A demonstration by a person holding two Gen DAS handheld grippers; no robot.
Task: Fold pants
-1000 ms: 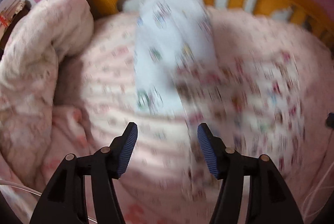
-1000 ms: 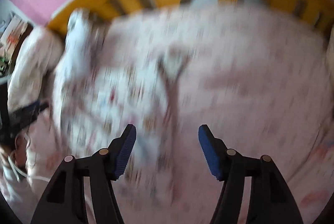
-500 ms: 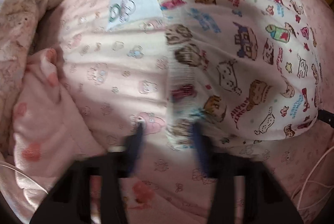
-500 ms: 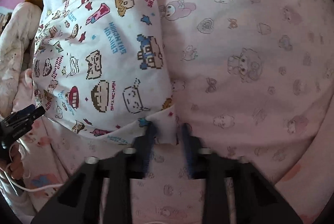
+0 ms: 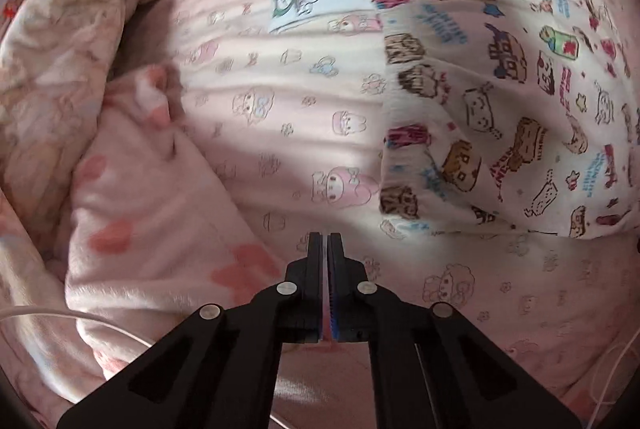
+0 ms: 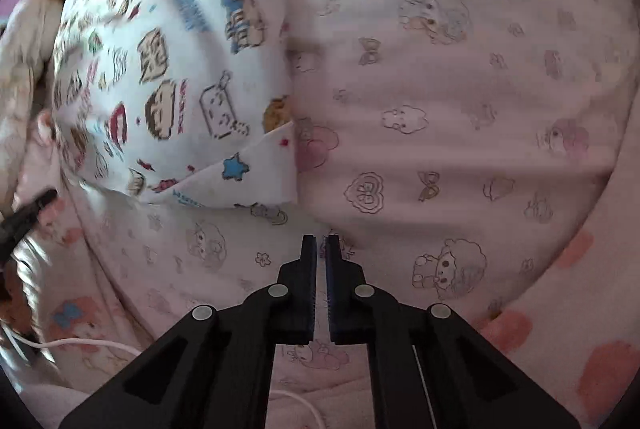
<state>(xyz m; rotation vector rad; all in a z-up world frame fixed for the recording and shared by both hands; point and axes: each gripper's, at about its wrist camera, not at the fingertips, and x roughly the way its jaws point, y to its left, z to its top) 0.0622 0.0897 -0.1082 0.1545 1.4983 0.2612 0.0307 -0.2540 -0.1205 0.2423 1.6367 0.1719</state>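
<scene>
Pants (image 6: pixel 172 77) show blurred cartoon-print lettering too smeared to read.

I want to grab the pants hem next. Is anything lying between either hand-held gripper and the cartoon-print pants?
Nothing visible. Only bare pink bedsheet separates the right hand-held gripper from the pants, whose turned-up corner lies just ahead and left. In the left view, the left hand-held gripper likewise faces open sheet before the pants' edge.

The pants (image 5: pixel 500 109) lie on the bedsheet (image 5: pixel 280 133); a crumpled blanket (image 5: pixel 152 221) sits to their left; a cable (image 6: pixel 80 343) trails over the near-left bedding.
</scene>
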